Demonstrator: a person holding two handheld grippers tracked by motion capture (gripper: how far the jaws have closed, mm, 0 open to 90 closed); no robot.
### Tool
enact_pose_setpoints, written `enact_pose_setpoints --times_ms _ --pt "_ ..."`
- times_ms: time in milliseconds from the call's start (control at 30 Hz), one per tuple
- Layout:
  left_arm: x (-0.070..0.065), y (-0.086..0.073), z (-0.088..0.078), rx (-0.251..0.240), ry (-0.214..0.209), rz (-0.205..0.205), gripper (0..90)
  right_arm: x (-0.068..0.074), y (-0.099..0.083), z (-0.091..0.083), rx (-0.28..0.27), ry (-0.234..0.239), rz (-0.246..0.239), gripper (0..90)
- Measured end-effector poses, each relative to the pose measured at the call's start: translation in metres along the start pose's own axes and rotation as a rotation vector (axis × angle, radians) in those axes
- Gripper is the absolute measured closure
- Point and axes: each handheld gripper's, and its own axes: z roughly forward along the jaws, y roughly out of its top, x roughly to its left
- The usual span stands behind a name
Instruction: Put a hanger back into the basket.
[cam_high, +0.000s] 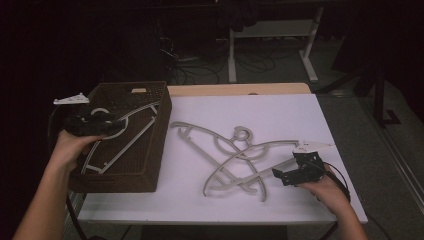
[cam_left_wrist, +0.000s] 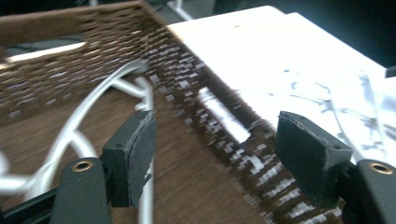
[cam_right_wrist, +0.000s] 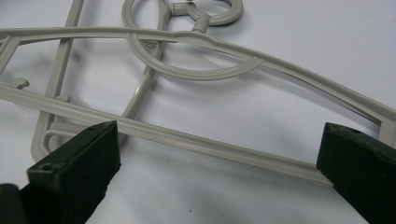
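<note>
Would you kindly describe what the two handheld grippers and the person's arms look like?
Both are black. The left claw and right claw each carry a pale three-cornered plate on top and end in two blocky dark pads on arms with brass-coloured rivets. Black cables trail back. The forearms are bare, with no sleeves.

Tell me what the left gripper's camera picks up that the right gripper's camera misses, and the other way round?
The left gripper view looks into the brown woven basket, where one pale hanger lies on its floor, seen between that gripper's open black jaws. The right gripper view looks closely at two pale hangers crossed on the table, a straight bar running between its own open jaws. Both share the white tabletop, which the left gripper view catches beyond the basket wall, with blurred shapes lying on it.
</note>
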Motion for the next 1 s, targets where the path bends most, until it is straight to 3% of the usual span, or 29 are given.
enact_pose_setpoints --times_ms 567,800,1000 --pt "-0.086 0.026 0.062 -0.027 -0.198 0.103 21.6 0.004 0.002 0.001 0.002 0.014 -0.011 0.0" --pt "-0.119 0.029 0.091 -0.017 -0.245 0.131 22.1 0.005 0.003 0.001 0.005 0.016 -0.016 0.0" --pt "-0.147 0.022 0.118 0.007 -0.265 0.141 23.1 0.007 0.003 0.002 0.008 0.020 -0.019 0.0"
